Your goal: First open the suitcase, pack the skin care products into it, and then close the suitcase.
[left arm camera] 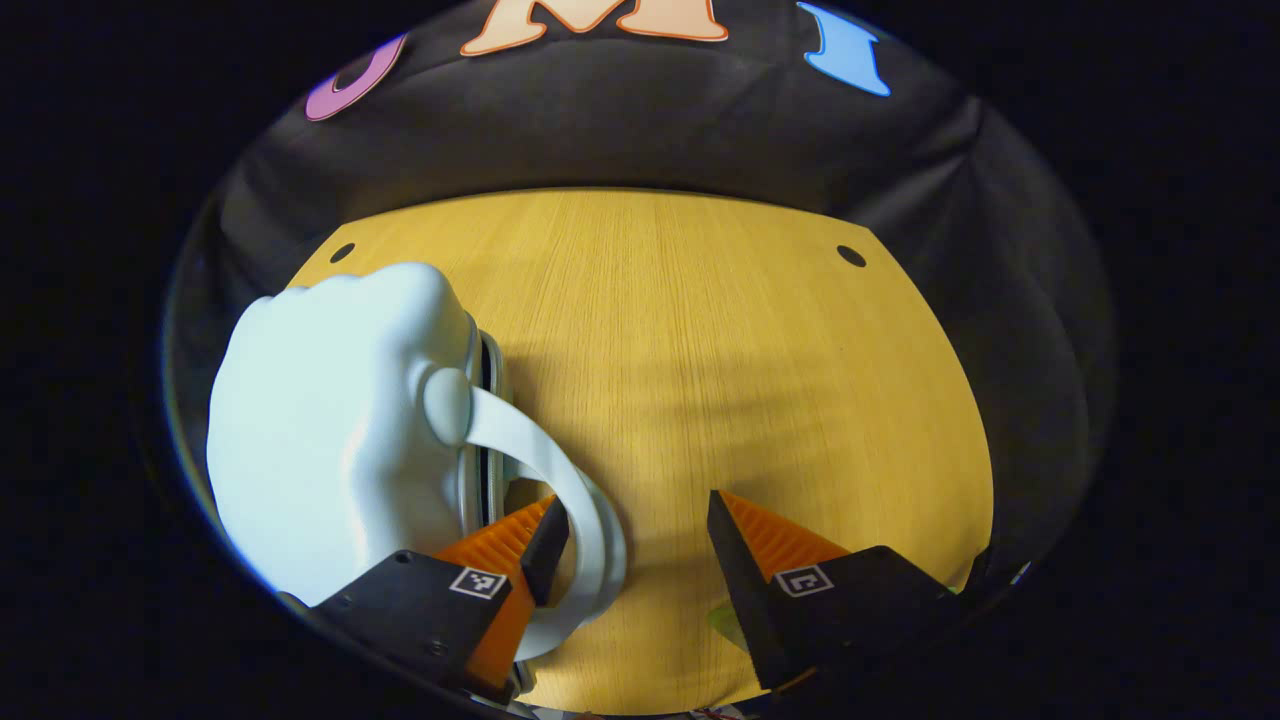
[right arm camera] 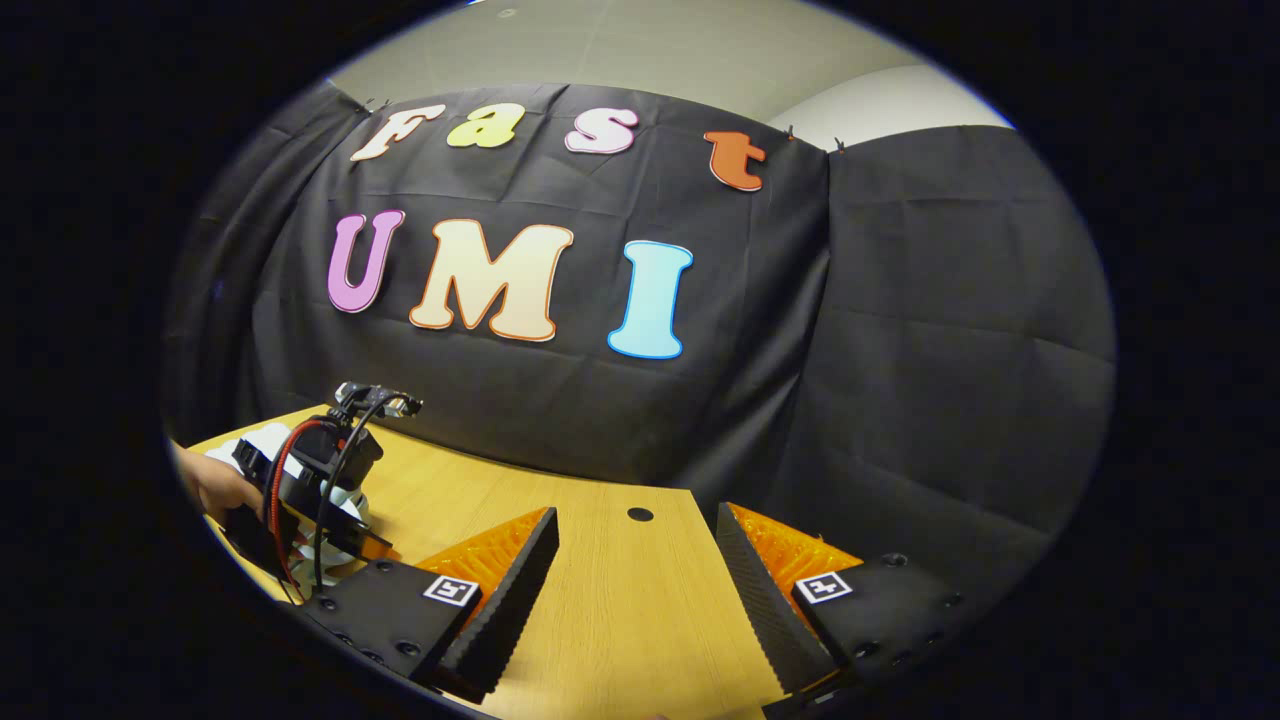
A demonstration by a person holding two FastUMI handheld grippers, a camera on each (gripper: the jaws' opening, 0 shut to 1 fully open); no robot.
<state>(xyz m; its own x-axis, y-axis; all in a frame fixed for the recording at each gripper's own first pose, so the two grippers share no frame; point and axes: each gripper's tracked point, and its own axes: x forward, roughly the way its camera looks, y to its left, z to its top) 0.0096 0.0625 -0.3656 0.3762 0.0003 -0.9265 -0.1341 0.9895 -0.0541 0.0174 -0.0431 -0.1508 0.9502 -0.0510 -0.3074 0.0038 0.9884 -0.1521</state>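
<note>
A pale, smooth-shelled suitcase lies on the wooden table at the left of the left gripper view. Its two halves meet at a dark seam. A pale strap handle loops out from its side. My left gripper is open; its left finger reaches into the handle loop, while the right finger stands apart over bare wood. In the right gripper view my right gripper is open above the table, holding nothing. The left gripper, held by a hand, is far left at the suitcase.
Black cloth walls close the booth behind and beside the table. Small round holes mark the table's far corners, one of them just ahead of my right gripper. Bare wood stretches to the right of the suitcase.
</note>
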